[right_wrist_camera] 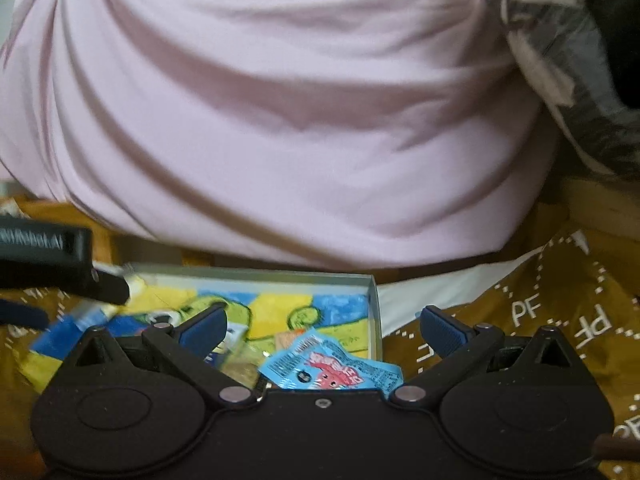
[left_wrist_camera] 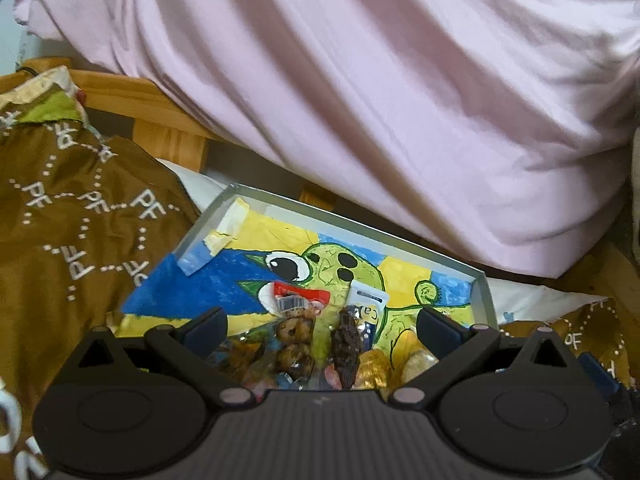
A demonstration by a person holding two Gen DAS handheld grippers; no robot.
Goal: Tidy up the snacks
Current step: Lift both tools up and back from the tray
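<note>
Crowding box (left_wrist_camera: pixel 482 300), pink bedding (left_wrist_camera: pixel 360 100), brown PF cloth (left_wrist_camera: pixel 80 208)

The shallow box (left_wrist_camera: pixel 482 292) lies on the patterned cloth (left_wrist_camera: pixel 80 216), which extends to its left and right. Snack packets (left_wrist_camera: pixel 298 300) lie inside the box along its near side. A fabric mass (left_wrist_camera: pixel 360 100), possibly bedding, sits directly behind the box, over a wooden frame (left_wrist_camera: pixel 160 120).

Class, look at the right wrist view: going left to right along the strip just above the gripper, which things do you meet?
Other gripper → painted tray → blue snack packet → white sheet → brown PF cloth.
</note>
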